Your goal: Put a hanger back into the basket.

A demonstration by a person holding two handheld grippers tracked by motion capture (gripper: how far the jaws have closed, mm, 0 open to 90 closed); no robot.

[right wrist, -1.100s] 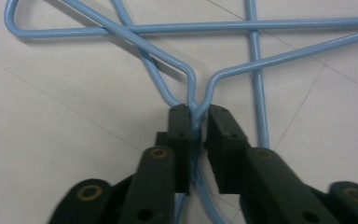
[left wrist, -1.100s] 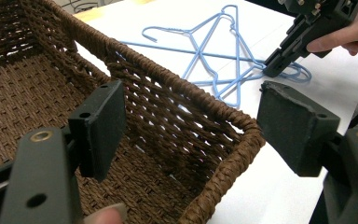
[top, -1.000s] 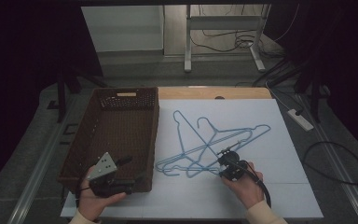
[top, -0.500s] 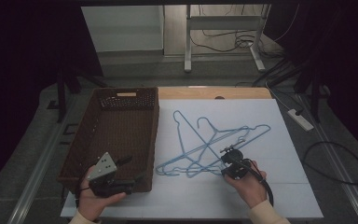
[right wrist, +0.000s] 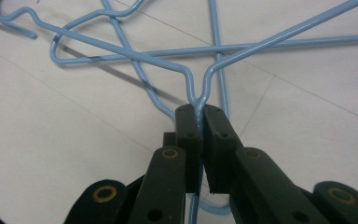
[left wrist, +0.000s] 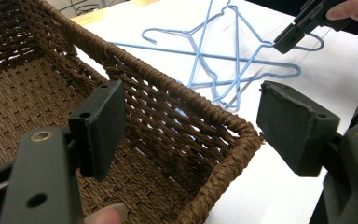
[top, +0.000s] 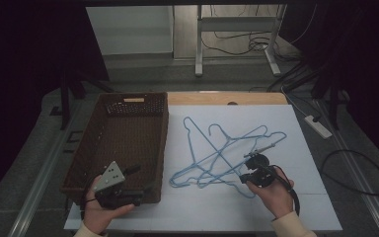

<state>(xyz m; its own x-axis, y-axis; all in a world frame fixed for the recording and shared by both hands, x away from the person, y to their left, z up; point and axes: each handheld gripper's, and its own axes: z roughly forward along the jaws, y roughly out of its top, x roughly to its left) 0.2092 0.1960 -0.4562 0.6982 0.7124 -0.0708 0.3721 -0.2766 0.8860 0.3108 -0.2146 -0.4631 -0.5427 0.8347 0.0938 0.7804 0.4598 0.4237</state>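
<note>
Right gripper view: the right hand-held gripper (right wrist: 198, 114) is clenched on 1 blue hanger's neck (right wrist: 198, 95); lift slowly toward 12 o'clock so the tangled hangers (top: 217, 153) slip free, while the left hand-held gripper (left wrist: 191, 119) waits released over the basket (left wrist: 177, 88).

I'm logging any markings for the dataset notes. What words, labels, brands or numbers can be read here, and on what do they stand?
None can be read: the blue wire hangers, the brown woven basket, the white table sheet and both grippers, left gripper and right gripper, show no legible text, label or number.
</note>
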